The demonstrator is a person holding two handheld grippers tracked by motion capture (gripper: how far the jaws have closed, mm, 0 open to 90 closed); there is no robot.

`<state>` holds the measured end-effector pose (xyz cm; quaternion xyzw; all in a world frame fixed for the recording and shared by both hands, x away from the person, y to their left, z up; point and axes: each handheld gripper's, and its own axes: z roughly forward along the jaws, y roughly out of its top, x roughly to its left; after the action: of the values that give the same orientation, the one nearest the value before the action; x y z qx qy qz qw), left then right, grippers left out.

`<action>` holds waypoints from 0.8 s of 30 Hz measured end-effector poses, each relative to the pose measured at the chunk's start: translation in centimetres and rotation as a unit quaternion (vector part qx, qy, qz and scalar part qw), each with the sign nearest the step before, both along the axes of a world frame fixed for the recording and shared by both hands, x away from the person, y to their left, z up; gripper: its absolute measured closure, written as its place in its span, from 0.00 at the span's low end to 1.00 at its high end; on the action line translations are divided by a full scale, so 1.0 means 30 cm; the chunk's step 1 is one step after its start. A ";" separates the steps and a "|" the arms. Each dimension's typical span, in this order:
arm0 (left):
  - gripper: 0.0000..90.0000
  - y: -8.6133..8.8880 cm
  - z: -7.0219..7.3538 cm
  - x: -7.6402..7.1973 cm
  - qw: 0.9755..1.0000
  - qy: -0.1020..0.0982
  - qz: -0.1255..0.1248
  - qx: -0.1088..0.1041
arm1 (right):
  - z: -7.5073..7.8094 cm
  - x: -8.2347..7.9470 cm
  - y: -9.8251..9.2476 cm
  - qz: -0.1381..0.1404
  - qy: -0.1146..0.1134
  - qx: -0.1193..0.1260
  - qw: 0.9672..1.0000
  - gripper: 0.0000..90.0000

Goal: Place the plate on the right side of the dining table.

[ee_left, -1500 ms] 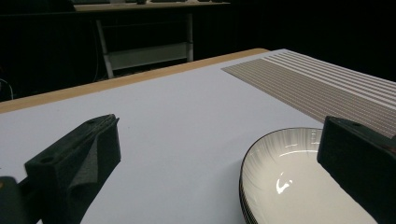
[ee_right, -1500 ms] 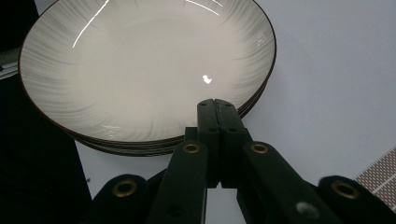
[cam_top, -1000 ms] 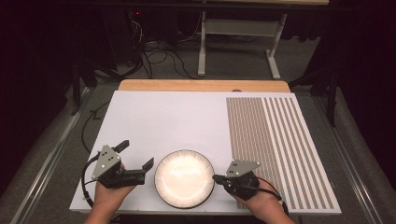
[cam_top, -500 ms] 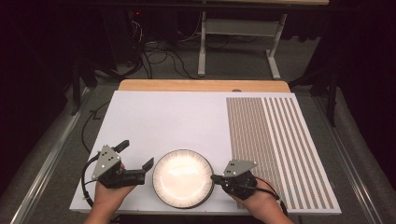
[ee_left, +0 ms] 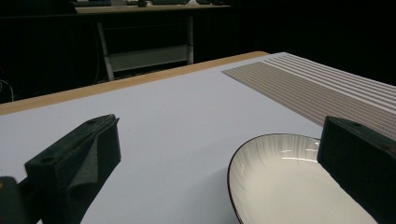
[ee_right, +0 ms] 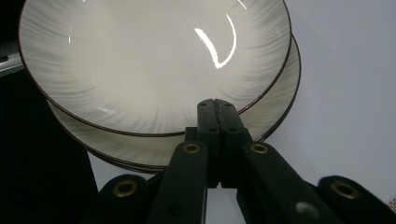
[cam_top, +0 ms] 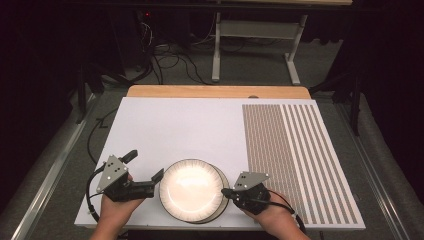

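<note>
since a second ago the top plate [cam_top: 191, 190] slid left off the lower plate [cam_top: 220, 186]; your closed right gripper [cam_top: 224, 192] touches its rim, your left gripper [cam_top: 146, 170] gapes beside it — push harder and it could drop off the table [cam_top: 190, 125].

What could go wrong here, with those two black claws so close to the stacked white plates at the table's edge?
1. The right gripper, jaws shut, sits against the rim of the top white plate with a dark rim; a shove might slide it further off the lower white plate, since it already sits offset.
2. The stack stands near the front edge of the white table top; a push that way could tip it off.
3. The left gripper is open, one jaw near the rim; closing carelessly could chip it.
</note>
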<state>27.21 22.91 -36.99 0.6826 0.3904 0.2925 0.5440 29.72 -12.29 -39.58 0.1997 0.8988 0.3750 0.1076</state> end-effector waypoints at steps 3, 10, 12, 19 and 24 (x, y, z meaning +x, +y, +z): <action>0.00 0.003 0.001 0.002 1.000 0.004 -0.004 -0.004 | -0.002 -0.002 0.012 0.005 0.002 -0.001 1.000 1.00; 0.00 0.001 0.001 0.004 1.000 0.004 -0.004 0.000 | -0.004 -0.001 0.026 0.010 0.004 0.001 1.000 1.00; 0.00 0.004 0.001 0.004 1.000 0.005 -0.005 -0.006 | -0.003 -0.001 0.026 0.009 0.004 0.001 1.000 1.00; 0.00 0.004 0.003 0.003 1.000 0.004 -0.006 -0.005 | -0.002 -0.001 0.030 0.006 0.006 0.006 1.000 1.00; 0.00 0.003 0.001 0.004 1.000 0.005 -0.007 -0.006 | -0.003 0.000 0.029 0.005 0.012 0.011 1.000 1.00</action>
<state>27.33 22.99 -36.95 0.6835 0.3905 0.2828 0.5480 29.73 -11.42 -39.67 0.2013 0.8969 0.3827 0.0927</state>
